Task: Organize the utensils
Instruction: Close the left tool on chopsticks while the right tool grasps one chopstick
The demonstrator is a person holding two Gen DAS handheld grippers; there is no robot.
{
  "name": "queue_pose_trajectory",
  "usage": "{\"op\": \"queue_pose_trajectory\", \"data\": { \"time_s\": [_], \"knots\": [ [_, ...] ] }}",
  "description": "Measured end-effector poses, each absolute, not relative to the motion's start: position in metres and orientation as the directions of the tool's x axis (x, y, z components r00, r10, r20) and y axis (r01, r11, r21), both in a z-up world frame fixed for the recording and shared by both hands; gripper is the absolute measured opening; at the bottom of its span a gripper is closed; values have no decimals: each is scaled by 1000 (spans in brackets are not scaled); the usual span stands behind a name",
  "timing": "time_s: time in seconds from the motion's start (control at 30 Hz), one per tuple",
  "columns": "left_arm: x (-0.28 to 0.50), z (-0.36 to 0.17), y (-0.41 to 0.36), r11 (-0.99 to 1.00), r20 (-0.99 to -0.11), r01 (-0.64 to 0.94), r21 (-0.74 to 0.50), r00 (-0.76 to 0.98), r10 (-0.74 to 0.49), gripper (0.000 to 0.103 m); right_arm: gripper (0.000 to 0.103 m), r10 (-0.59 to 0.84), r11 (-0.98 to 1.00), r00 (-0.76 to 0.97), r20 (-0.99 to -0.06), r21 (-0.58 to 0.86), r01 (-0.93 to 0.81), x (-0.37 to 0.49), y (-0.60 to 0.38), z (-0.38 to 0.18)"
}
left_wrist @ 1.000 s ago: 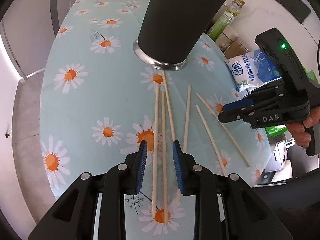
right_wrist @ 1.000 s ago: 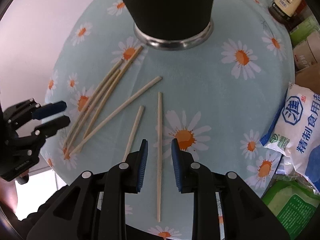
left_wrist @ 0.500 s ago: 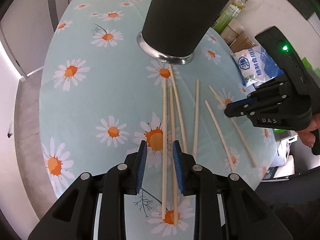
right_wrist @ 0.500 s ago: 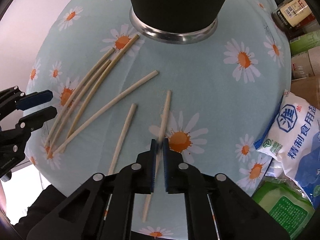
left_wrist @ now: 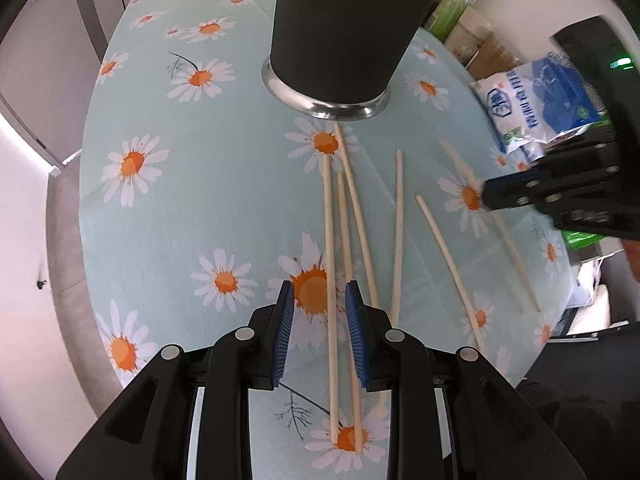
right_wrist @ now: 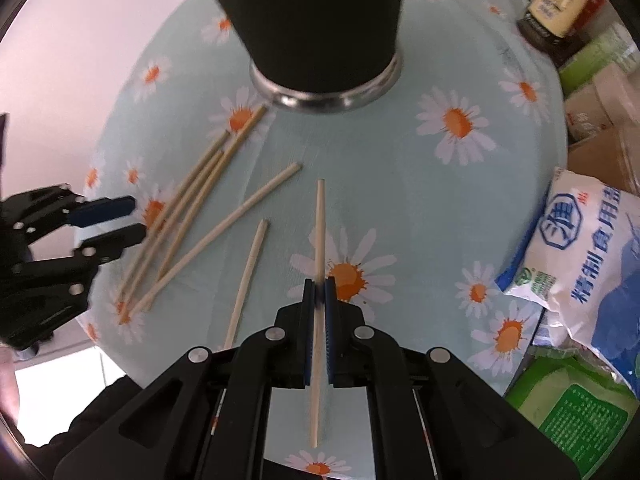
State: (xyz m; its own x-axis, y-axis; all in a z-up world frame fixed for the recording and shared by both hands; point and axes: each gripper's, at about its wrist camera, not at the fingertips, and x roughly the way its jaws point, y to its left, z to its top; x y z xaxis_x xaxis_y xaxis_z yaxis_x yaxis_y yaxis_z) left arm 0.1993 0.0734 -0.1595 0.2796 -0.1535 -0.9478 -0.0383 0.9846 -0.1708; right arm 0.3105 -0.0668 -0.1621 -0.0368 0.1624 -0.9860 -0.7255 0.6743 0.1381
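Right wrist: my right tool (right_wrist: 319, 300) just clamped one chopstick (right_wrist: 319, 216); left tool (left_wrist: 320, 312) narrow, straddling two. Cup (right_wrist: 316, 24) next.

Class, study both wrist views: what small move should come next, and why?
Probably lift: the right hand-held gripper has just closed on one chopstick that looks barely off the tablecloth, and the black utensil holder stands upright just beyond.

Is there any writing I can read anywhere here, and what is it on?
"精制食用盐": in blue on the white salt bag, right of the table.
Round blue logo on that bag: a stylised character, not clear.
Yellow label on the dark bottle: too blurred.
Green packet: print too small.
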Motion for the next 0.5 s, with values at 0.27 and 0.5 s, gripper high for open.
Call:
{"op": "queue_pose_trajectory", "data": {
  "time_s": [0.27,0.5],
  "knots": [
    [216,-166,64,993,-975,0,-119,191,-117,22,6,312,715,-27,-950,253,-651,316,-102,-141],
    [223,-172,59,997,-987,8,-72,141,-73,11,6,382,732,-16,-924,313,-606,315,-123,-136]
  ]
}}
